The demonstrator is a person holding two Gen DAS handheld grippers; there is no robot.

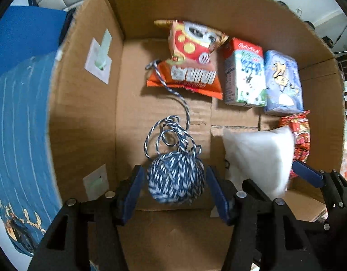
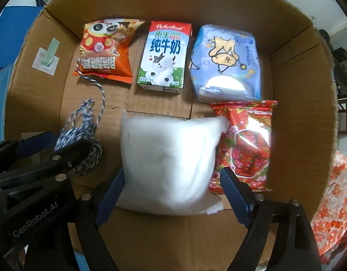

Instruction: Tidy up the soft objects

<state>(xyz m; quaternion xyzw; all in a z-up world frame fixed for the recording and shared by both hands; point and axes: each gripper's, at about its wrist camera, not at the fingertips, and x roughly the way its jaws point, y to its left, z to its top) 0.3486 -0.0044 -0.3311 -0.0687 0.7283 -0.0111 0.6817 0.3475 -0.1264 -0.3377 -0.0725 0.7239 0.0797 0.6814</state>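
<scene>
Both grippers are reaching into an open cardboard box [image 1: 83,113], each with a soft thing between its fingers.

The left gripper [image 1: 175,185] is framing a blue-and-white yarn ball [image 1: 176,177]. Its blue pads are standing just beside the ball on either side with thin gaps showing, so the jaws are spread and not pinching it. Loose loops of yarn are trailing from the top of the ball, and one strand [image 1: 173,90] is running away to the far side, lying across the lower edge of an orange snack bag [image 1: 191,61].

The right gripper [image 2: 171,189] is straddling a white fluffy cushion [image 2: 169,164] in the near middle of the box. The left pad is sitting against the cushion's edge and the right pad is close beside it; I cannot tell whether they are pressing it.

Along the far wall, left to right, are lying the orange snack bag, a milk carton [image 2: 163,54] with a cartoon cow, and a blue tissue pack [image 2: 227,61]. A red patterned packet [image 2: 245,144] is lying just right of the cushion, touching it, near the tissue pack. The yarn ball is sitting left of the cushion.
</scene>
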